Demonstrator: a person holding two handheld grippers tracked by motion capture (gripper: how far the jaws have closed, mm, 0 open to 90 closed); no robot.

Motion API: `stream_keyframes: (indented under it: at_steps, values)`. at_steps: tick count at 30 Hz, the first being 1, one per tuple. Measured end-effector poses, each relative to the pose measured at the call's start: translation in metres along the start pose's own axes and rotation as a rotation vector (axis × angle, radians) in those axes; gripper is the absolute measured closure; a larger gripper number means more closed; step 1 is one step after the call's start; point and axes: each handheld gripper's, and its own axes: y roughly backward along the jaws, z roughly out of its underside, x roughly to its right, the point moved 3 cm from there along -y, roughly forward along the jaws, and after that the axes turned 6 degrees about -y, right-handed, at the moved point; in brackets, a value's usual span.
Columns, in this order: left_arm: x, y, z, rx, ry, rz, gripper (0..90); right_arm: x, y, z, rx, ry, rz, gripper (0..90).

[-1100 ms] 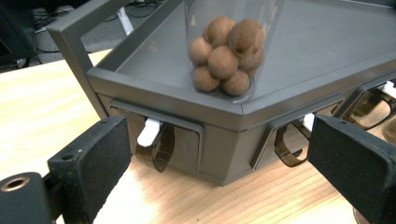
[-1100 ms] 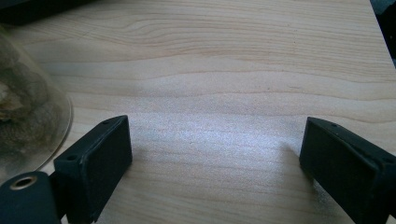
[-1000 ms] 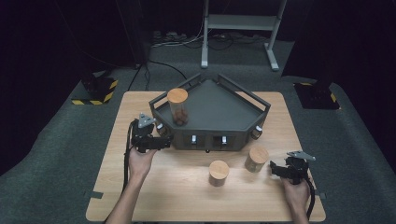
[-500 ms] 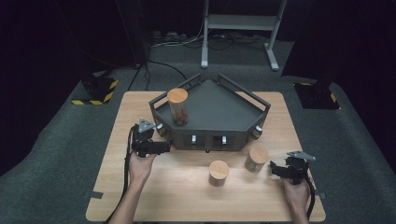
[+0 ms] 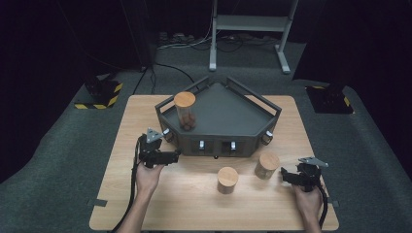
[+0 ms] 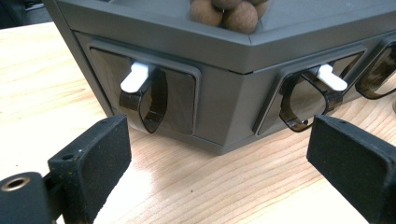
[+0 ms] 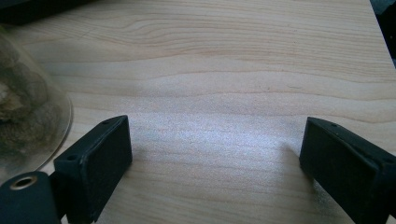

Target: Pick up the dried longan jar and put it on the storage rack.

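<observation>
The left gripper (image 5: 176,156) is low over the wooden table (image 5: 145,111), just off the front-left corner of the dark grey five-sided tray stand (image 5: 228,116), which takes up the middle of the table's far half. Its jaws are spread wide with nothing between them; in the left gripper view they frame that corner of the stand, with the left pad (image 6: 100,158) apart from the wall. Two recessed panels on the stand's front faces each carry a smoky clear handle with a white latch: the left latch (image 6: 134,77) and the right latch (image 6: 331,77). On the stand's top, near its left corner, is a clear jar with a wooden lid (image 5: 185,109), holding round brown balls (image 6: 240,16). The right gripper (image 5: 283,176) rests near the table's right front edge, jaws also wide apart and gripping nothing, with bare wood between the pads (image 7: 105,154). Just beside it toward the middle is a wooden-lidded jar (image 5: 266,165), whose clear wall (image 7: 28,107) shows at the left edge of the right gripper view. Another wooden-lidded jar (image 5: 227,179) stands near it, closer to the table's front edge, apart from both grippers.
</observation>
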Motion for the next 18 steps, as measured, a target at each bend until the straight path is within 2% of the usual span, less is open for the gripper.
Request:
stream_keyframes:
  at_steps: [9,15,18]
  values:
    - [0.002,-0.002,0.007,-0.015,-0.016,-0.003,6.3,0.000,0.000,0.000,0.000,0.000,0.000,8.8]
    - [0.002,-0.004,0.014,-0.026,-0.015,-0.003,6.3,0.000,0.000,0.000,0.000,0.000,0.000,8.8]
    - [0.000,-0.005,0.017,-0.031,-0.002,-0.006,6.4,0.000,0.000,0.000,0.000,-0.001,0.000,8.8]
